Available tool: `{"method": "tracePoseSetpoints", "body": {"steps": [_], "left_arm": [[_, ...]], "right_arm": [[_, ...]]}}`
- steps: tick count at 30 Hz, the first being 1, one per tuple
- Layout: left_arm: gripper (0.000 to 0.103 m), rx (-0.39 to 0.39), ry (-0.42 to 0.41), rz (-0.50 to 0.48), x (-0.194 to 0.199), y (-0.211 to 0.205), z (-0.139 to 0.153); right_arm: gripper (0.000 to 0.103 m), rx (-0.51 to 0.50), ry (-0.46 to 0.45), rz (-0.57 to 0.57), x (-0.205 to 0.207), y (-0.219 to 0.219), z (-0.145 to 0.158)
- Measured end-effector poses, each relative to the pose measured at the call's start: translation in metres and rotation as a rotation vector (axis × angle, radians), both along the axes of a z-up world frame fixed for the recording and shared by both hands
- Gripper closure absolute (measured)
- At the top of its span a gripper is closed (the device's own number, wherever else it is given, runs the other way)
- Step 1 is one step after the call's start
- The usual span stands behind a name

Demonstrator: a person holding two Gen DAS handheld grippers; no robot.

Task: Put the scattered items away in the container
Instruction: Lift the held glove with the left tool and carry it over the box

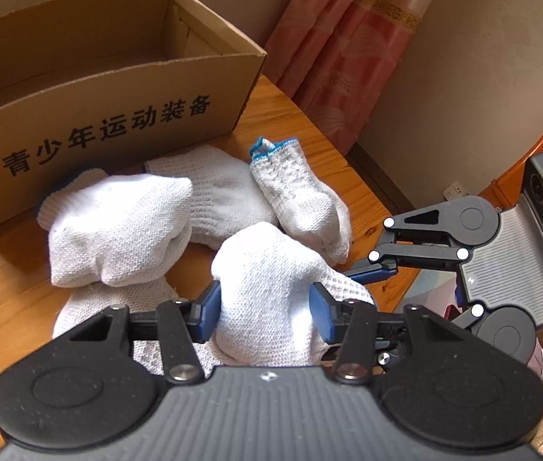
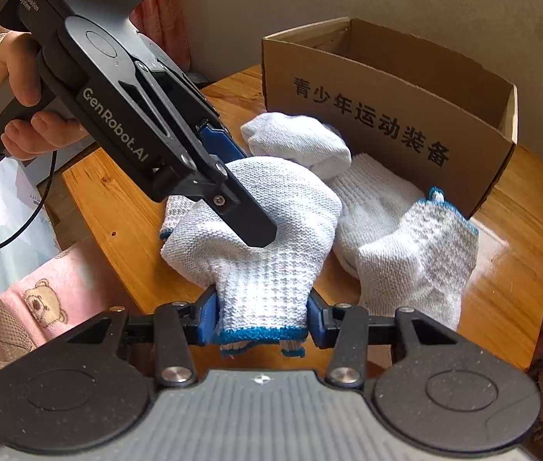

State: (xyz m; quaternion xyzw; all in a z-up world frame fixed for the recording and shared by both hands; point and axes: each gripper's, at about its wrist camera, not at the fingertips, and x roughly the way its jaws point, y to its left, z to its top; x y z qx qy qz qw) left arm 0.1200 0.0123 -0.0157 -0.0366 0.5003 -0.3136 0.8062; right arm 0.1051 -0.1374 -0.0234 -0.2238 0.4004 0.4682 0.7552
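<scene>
Both tools [image 1: 265, 313] [image 2: 262, 320] around one sock [image 2: 271, 230].

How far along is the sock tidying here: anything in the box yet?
Nothing looks done: the visible part of the cardboard box is empty. In hand: the left gripper and right gripper both grip one white sock. Left: that sock plus several others on the table.
</scene>
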Motion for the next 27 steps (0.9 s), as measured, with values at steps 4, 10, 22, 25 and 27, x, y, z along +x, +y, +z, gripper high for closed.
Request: {"method": "tracePoseSetpoints", "body": {"steps": [4,10,22,25,27], "left_arm": [[0.056,-0.008,-0.022,0.074,-0.009,0.019,0.009],[0.060,-0.031,-0.042,0.182,-0.009,0.053,0.027],[0.060,0.002,-0.046,0.262,0.017,0.060,0.059],[0.060,0.021,-0.045,0.273,0.027,0.059,0.068],[0.060,0.037,-0.049,0.279,0.035,0.058,0.075]], "right_arm": [[0.052,-0.017,-0.056,0.095,0.003,0.016,0.014],[0.052,-0.016,-0.114,0.206,0.014,0.037,0.038],[0.052,-0.027,-0.150,0.279,0.043,0.057,0.073],[0.052,-0.023,-0.152,0.287,0.052,0.060,0.081],[0.052,-0.021,-0.153,0.286,0.061,0.062,0.087]]}}
